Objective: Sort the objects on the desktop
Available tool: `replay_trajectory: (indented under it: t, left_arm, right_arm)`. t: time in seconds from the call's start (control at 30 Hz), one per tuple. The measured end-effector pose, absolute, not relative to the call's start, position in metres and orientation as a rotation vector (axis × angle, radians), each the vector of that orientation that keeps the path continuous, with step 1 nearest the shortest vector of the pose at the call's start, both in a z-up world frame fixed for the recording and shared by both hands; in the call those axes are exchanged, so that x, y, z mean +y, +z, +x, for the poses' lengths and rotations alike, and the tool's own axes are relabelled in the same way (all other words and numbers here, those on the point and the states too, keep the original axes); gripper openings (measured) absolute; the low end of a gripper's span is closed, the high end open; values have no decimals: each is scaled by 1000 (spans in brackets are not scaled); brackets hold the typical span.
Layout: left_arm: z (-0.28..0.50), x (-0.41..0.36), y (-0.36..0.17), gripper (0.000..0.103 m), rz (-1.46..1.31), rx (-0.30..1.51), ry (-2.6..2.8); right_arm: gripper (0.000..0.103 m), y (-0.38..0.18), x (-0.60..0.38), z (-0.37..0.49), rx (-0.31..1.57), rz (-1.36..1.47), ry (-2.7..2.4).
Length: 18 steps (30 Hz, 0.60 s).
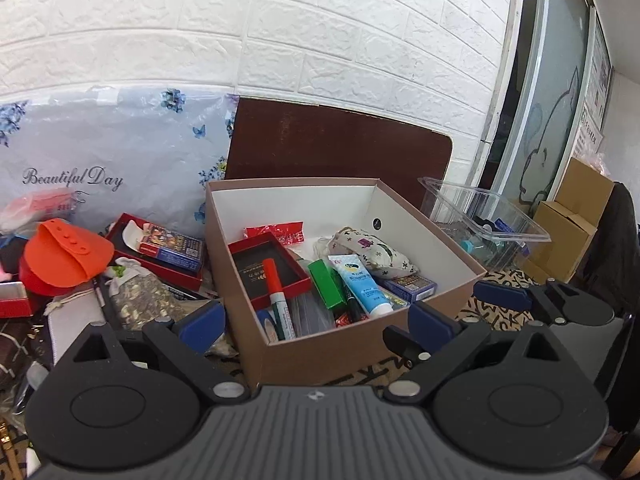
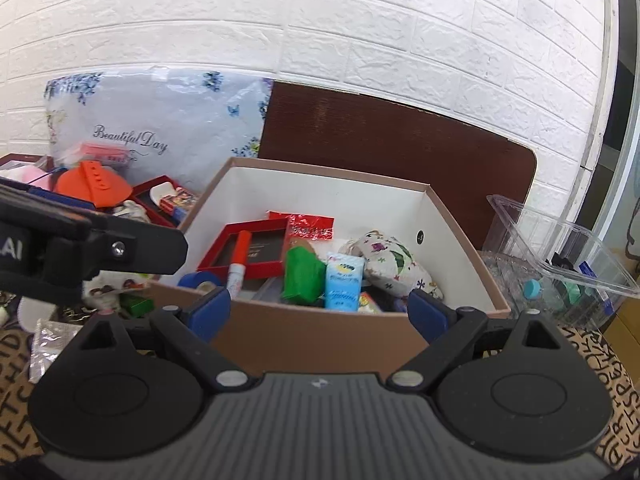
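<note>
The brown cardboard box (image 1: 340,344), white-lined and square-cornered, sits on the worktop directly ahead of both claws and holds the sorted items: a red-rimmed shallow tray (image 1: 269,270) with a dark insert, a red-capped marker (image 1: 277,292) lying partly across that tray, a glossy green block (image 1: 327,284), a pale blue squeeze tube (image 1: 362,284) with a white cap, a soft printed fabric pouch (image 1: 374,254) and a crinkled red foil packet (image 1: 276,232). The left claw (image 1: 316,320) is level, aimed at the box's near corner, its blue-padded fingers (image 1: 202,322) spread wide, one to each side of the corner, gripping nothing. The right claw (image 2: 318,310) is held low against the box's near wall, likewise spread wide and empty, its blue pads (image 2: 428,312) just at the rim. In the right wrist view the left claw's black body crosses the left edge above the clutter. Left of the box lie an orange silicone mitt (image 1: 64,256) with raised dots, a second red tray (image 1: 160,252) carrying a card pack (image 1: 172,246), and a mesh sachet (image 1: 140,304) of dried matter. To the right stands a clear, thin-walled plastic container (image 1: 486,220). The worktop carries a tan cloth (image 2: 612,392) printed with black letters. Behind stand a floral plastic bag (image 1: 112,152), a dark brown board (image 1: 340,144) and a white embossed brick wall (image 1: 280,28).
</note>
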State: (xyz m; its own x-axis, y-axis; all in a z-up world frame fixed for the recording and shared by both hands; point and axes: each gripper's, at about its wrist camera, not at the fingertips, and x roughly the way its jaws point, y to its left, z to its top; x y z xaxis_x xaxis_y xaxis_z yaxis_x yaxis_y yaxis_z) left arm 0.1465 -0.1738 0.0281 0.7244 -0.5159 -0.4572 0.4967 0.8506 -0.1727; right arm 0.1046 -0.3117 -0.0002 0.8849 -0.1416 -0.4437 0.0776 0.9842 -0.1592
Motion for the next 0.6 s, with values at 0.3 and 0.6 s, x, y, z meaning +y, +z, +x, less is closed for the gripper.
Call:
replay_trajectory:
  t: [0.3,0.6]
  left_arm:
    - [105,-155,23,101,-61,532,-529]
    - [80,-153,12,101,-38,544,-554]
  right_arm:
    - [98,-2,-285,64,477,-119,-122]
    - [98,-16,-271,44,516,-113,-226]
